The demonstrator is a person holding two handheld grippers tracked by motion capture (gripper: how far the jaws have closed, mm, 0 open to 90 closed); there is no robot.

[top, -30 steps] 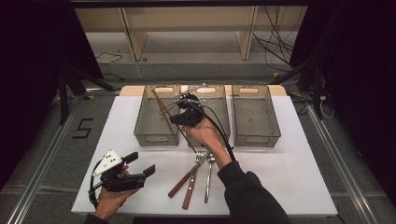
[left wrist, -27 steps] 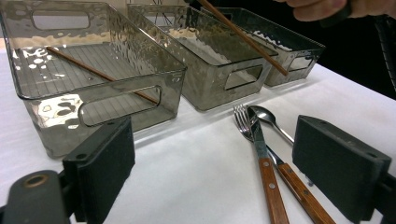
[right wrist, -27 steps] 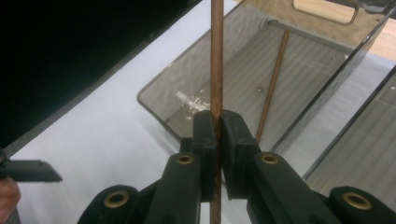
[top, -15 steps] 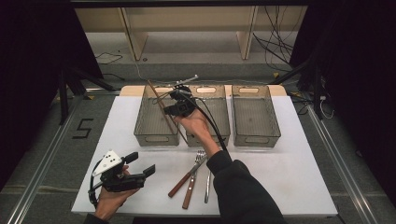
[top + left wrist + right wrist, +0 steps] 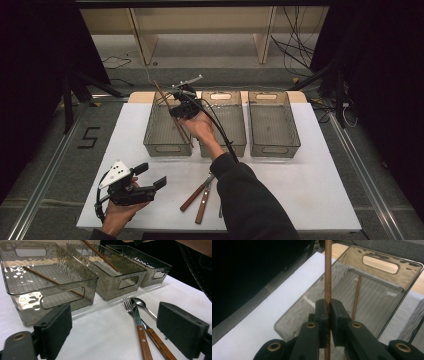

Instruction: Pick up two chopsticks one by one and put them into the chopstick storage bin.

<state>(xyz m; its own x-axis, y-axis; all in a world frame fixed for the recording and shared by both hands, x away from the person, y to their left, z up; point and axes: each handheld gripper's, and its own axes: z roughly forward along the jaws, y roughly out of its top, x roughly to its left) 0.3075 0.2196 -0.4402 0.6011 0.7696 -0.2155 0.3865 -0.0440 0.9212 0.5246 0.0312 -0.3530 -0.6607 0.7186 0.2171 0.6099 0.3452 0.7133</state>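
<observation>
Over the left bin (image 5: 167, 125) at the desk's far edge, the high view shows the right gripper (image 5: 182, 102) holding a chopstick (image 5: 162, 95). Its own view shows jaws clamped on that chopstick (image 5: 327, 277), a second chopstick (image 5: 356, 296) lying inside. From the left gripper (image 5: 115, 332), jaws wide and empty, cutlery (image 5: 136, 315) lies near the front edge.

1. Three bins are set in a row at the table's (image 5: 320, 200) far side: left bin (image 5: 167, 122), middle bin (image 5: 230, 120), right bin (image 5: 272, 120).
2. One chopstick (image 5: 356, 296) is laid in the left bin.
3. Fork (image 5: 128, 305), spoon (image 5: 141, 303) and knife (image 5: 138, 325) are placed before the middle bin.
</observation>
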